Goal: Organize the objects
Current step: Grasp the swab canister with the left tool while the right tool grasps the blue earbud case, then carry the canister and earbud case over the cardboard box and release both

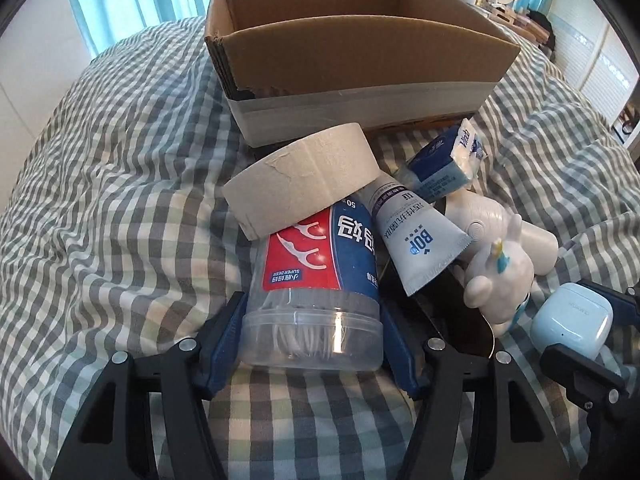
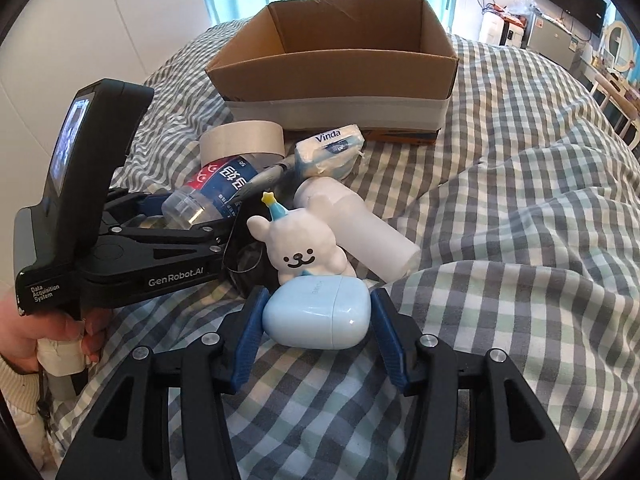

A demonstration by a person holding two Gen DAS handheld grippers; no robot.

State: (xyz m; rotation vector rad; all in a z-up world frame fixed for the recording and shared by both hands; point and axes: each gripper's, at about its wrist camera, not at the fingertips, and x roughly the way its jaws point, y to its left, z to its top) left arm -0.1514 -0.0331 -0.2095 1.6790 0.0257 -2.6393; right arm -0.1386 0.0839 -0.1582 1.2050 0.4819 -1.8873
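Nearest the cameras, both grippers clamp their picks: the left gripper (image 1: 312,334) squeezes the floss-pick jar (image 1: 316,280), the right gripper (image 2: 318,326) pinches the earbud case (image 2: 318,312). Just beyond lies the remaining clutter. Farthest, the cardboard box (image 2: 332,76) waits open; next, I judge, lift and carry both there.

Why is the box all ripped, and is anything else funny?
The box has a torn, ragged near-left corner above its tape band. The tape roll sits tilted on the floss jar, which lies on its side in the pile. Nothing looks spilled.
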